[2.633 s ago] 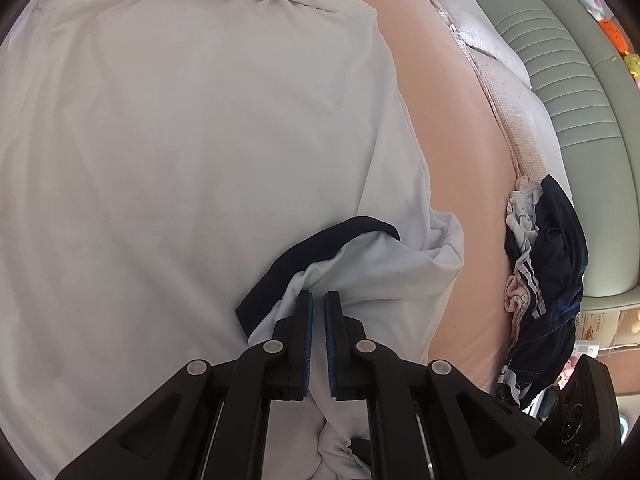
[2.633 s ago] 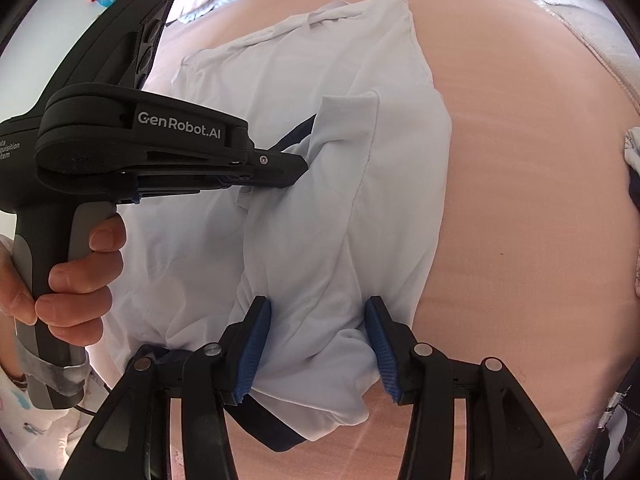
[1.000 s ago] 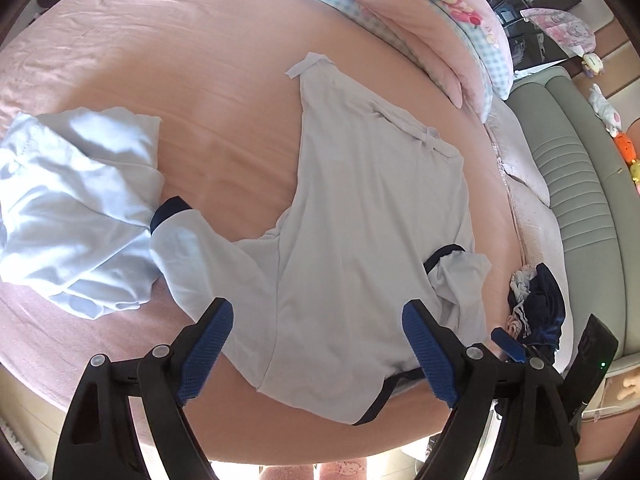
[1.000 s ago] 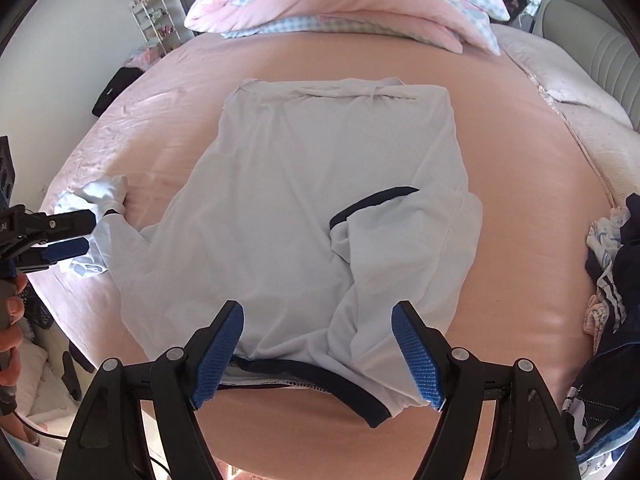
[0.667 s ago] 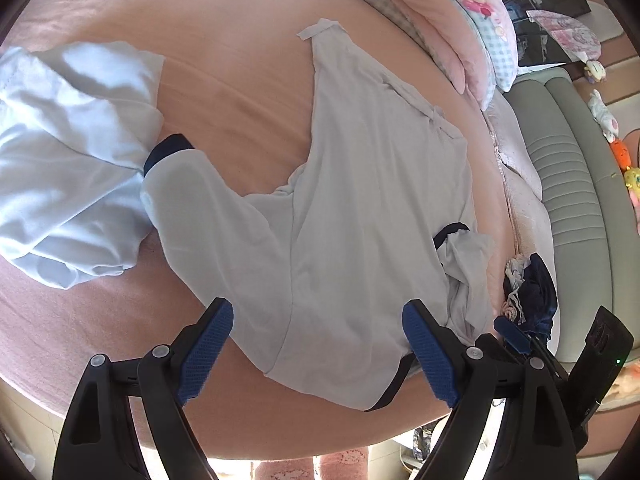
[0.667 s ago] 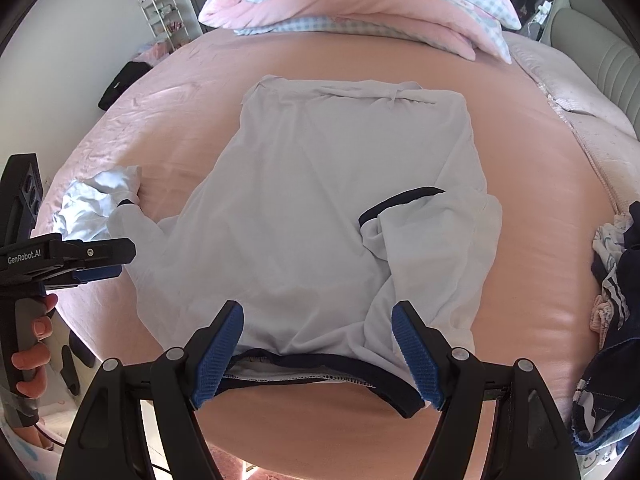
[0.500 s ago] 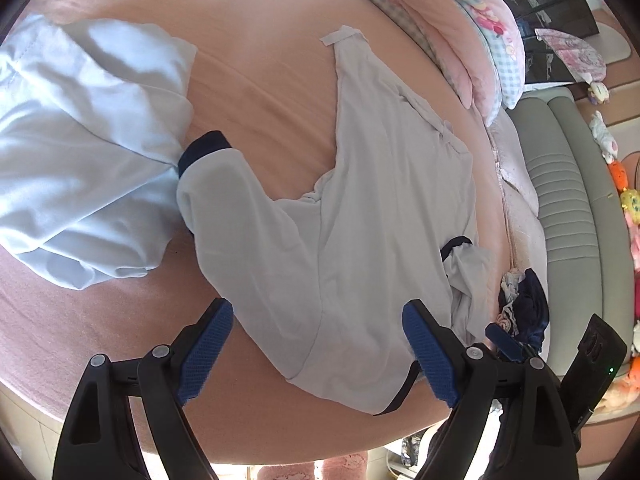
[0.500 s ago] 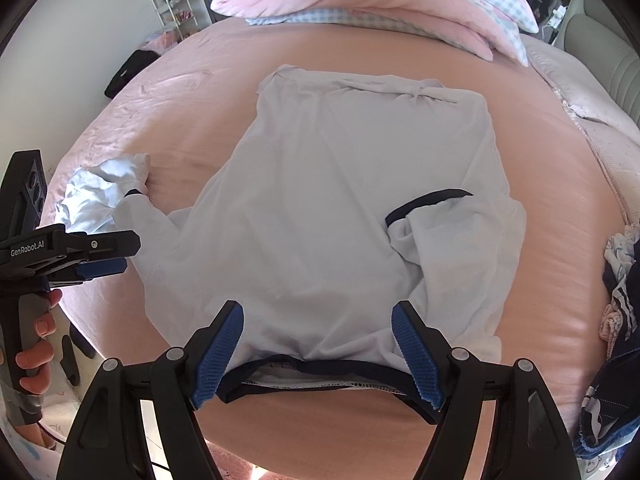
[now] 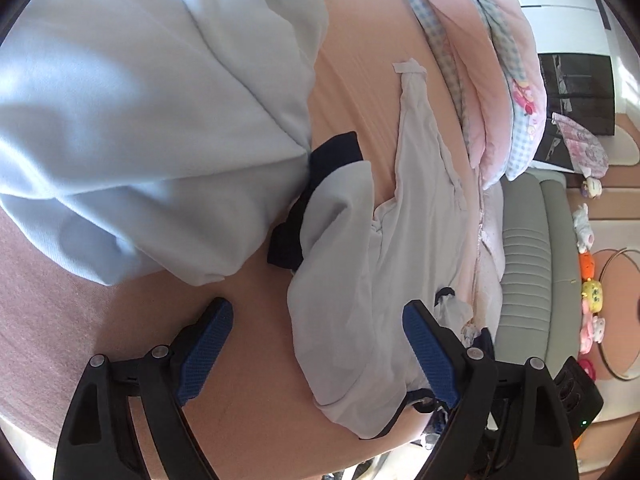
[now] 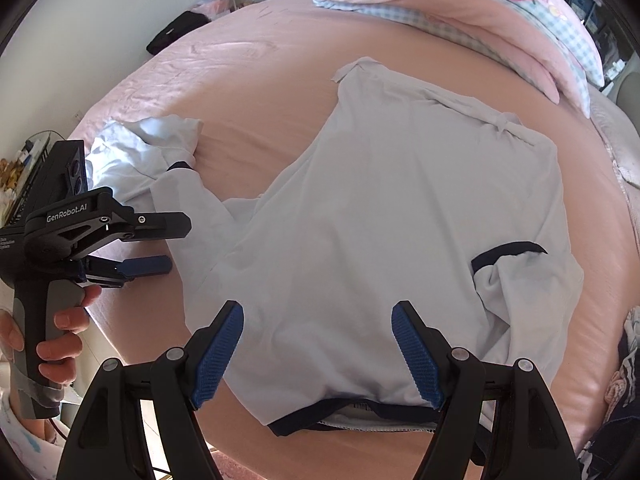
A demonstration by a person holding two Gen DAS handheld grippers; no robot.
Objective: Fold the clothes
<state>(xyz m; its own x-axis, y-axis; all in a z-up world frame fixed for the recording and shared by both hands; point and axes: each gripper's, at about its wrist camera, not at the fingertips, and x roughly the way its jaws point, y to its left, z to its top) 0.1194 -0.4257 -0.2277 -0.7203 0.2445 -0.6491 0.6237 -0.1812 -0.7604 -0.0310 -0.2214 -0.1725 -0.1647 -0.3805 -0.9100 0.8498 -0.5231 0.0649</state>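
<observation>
The shirt [image 10: 400, 216], pale with navy trim, lies spread flat on the pink bed [image 10: 256, 68], just ahead of the right gripper [image 10: 316, 350] and partly under its fingertips. Its right sleeve is folded in over the body; the navy cuff [image 10: 506, 250] sits ahead and to the right of those fingers. Its left sleeve [image 9: 332, 216] stretches out toward the left gripper [image 9: 316, 354], with the dark cuff end touching a crumpled light blue garment [image 9: 140, 120] ahead and to the left of that gripper's fingers. The navy hem [image 10: 352, 408] runs between the right fingers, close to the bed's near edge.

A pink and checked duvet [image 10: 460, 4] is piled far beyond the shirt. A grey padded headboard [image 9: 524, 264] stands to the right of the left fingers, with small toys beside it. Dark patterned clothes [image 10: 624, 360] lie at the far right edge.

The left gripper points down at the sleeve, jaws opening, the sleeve edge between them but not pinched. A hand [image 10: 60, 332] grips its handle. The right gripper stands released above the hem, holding nothing.
</observation>
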